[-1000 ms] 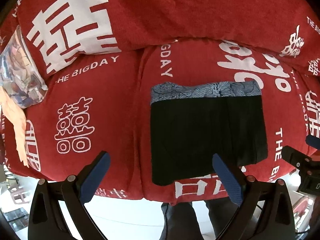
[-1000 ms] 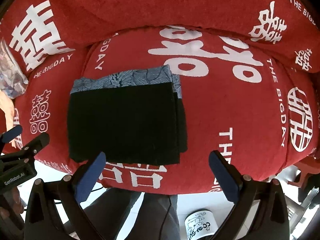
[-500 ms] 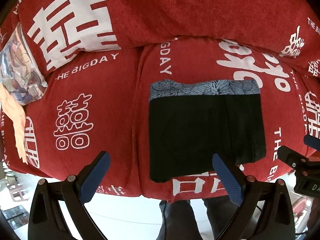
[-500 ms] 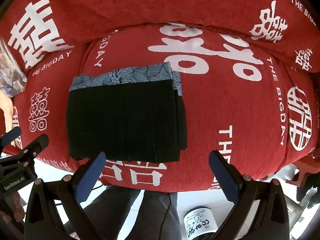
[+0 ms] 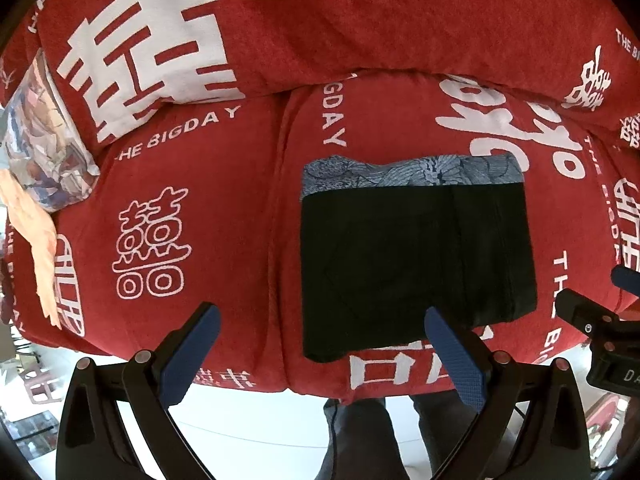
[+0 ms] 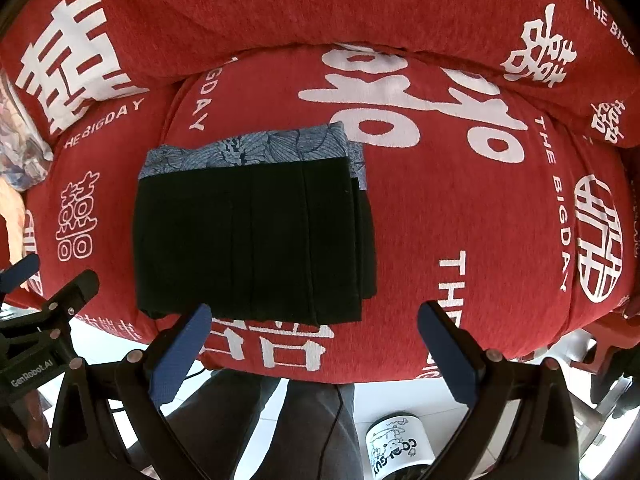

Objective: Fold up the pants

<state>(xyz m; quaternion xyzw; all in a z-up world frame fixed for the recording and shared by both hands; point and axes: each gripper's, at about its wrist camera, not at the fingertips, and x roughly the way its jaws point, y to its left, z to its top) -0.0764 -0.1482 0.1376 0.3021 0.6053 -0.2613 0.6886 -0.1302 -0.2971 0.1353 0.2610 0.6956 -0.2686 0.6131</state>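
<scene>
The black pants (image 5: 416, 256) (image 6: 252, 240) lie folded into a flat rectangle on the red sofa seat (image 5: 200, 216) (image 6: 460, 208), with a blue-grey patterned waistband (image 5: 408, 174) (image 6: 248, 150) along the far edge. My left gripper (image 5: 320, 344) hangs open in front of the seat's front edge, its right blue pad over the pants' near edge in the image. My right gripper (image 6: 316, 340) is open too, its left pad by the pants' near edge. Neither holds anything. Each gripper shows at the border of the other's view.
The sofa back (image 5: 320, 20) rises behind the seat, covered in red cloth with white lettering. A patterned cushion (image 5: 44, 144) lies at the far left. A person's legs (image 6: 280, 420) stand below the seat edge, and a white printed cup (image 6: 396, 448) sits on the floor.
Both grippers have drawn back slightly from the sofa and stayed open. The folded pants have not moved.
</scene>
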